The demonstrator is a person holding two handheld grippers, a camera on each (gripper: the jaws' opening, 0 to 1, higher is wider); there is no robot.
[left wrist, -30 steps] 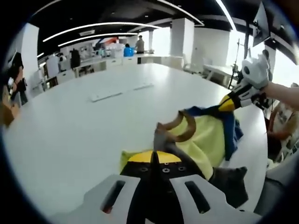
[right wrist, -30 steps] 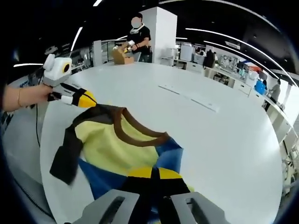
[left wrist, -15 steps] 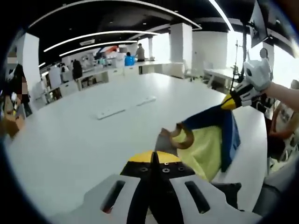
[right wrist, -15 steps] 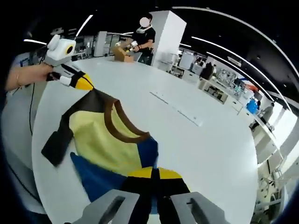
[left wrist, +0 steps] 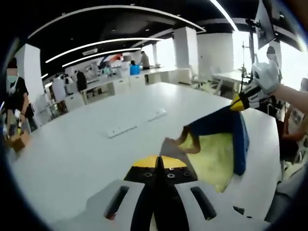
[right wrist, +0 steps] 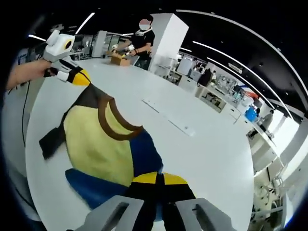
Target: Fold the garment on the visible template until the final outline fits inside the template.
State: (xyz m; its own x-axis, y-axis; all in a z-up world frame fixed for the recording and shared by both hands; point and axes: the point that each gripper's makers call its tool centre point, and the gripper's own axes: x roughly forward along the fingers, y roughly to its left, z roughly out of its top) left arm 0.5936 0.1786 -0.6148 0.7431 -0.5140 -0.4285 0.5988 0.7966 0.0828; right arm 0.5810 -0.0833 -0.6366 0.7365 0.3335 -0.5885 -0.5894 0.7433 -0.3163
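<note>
Big white table [left wrist: 86, 144] stretches out ahead of the left gripper, with a flat white strip [left wrist: 121, 130] lying on it a bit left of straight ahead and a shorter white piece [left wrist: 157, 114] just past it. From the right gripper view that same strip [right wrist: 166, 117] sits up and to the right. Far end of the table, there's a person in a black shirt [right wrist: 143, 39] standing by a cardboard box [right wrist: 117, 57]. Desks and a white pillar [left wrist: 185, 48] further back.

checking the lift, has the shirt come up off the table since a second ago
Yes. The shirt, held by both grippers, has risen off the white table and now hangs stretched between them.
</note>
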